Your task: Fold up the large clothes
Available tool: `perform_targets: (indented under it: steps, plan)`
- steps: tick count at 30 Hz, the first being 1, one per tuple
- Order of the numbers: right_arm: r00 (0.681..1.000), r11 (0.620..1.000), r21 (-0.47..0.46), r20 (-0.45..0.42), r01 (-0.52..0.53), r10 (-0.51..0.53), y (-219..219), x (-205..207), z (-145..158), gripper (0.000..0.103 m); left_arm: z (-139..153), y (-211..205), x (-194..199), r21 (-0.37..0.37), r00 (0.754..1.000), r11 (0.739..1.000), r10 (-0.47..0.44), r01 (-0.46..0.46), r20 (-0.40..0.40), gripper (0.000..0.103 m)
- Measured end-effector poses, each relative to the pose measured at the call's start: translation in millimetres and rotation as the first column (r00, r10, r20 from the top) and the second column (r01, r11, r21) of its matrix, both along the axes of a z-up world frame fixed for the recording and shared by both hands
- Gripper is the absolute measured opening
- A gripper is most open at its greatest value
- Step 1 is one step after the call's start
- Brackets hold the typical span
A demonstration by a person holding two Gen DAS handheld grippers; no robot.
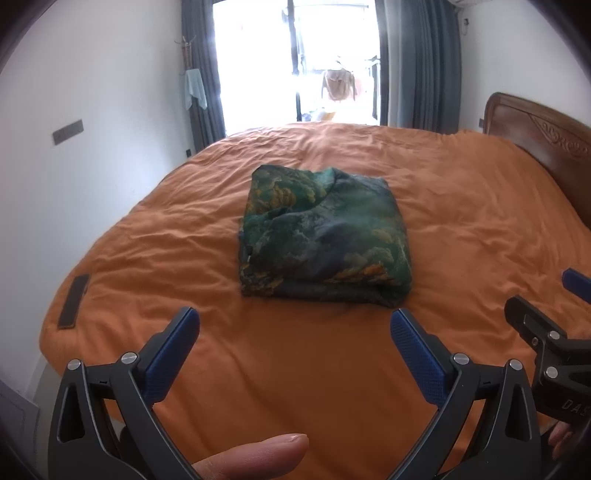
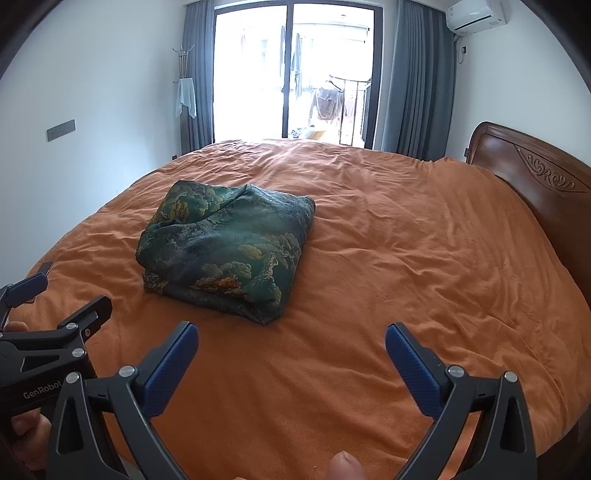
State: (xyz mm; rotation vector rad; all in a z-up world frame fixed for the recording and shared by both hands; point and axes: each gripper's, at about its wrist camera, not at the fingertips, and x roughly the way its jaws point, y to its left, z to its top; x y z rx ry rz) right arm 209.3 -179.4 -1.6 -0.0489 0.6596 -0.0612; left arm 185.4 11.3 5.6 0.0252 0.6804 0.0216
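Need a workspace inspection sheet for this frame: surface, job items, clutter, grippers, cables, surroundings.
Surface: bed with wrinkled orange cover, wooden headboard on the right.
Job's things: green patterned garment folded into a compact, roughly square bundle, lying mid-bed, untouched by either gripper.
Clutter: dark flat rectangular object near the left edge of the bed; identity unclear.
Grippers: left gripper open, empty, short of the garment; right gripper open, empty, also short of it.
Cables: nothing seen on the bed.
Surroundings: glass balcony door with grey curtains, air conditioner high on the wall, coat rack with a pale cloth.
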Motion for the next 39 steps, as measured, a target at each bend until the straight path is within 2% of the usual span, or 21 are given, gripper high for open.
perform_targets:
  steps: [3,11,23,29,39]
  plan:
    - [1.0,1.0,0.002,-0.002,-0.004,0.004,0.7,-1.6,1.5,0.103,1.1,1.9,0.7,-0.012,1.0,1.0,0.004,-0.004,-0.011,0.103]
    - [1.0,1.0,-0.021,0.009,-0.01,0.01,8.3,-3.0,8.3,0.103,4.8,-5.2,-2.9,0.038,1.0,0.999,-0.001,0.001,0.008,0.103]
    - [1.0,1.0,-0.016,0.016,-0.023,0.023,12.0,-6.4,12.9,0.103,9.8,-10.0,-3.8,0.044,1.0,0.999,-0.003,0.002,0.01,0.103]
    - [1.0,1.0,-0.019,0.016,-0.022,0.022,14.4,-8.7,14.9,0.103,14.3,-8.1,-5.3,0.025,1.0,1.0,0.009,-0.01,0.012,0.103]
    - [1.0,1.0,-0.023,0.019,-0.02,0.02,16.0,-10.3,18.6,0.103,14.1,-2.2,-3.9,0.047,0.999,0.998,0.048,-0.049,0.015,0.103]
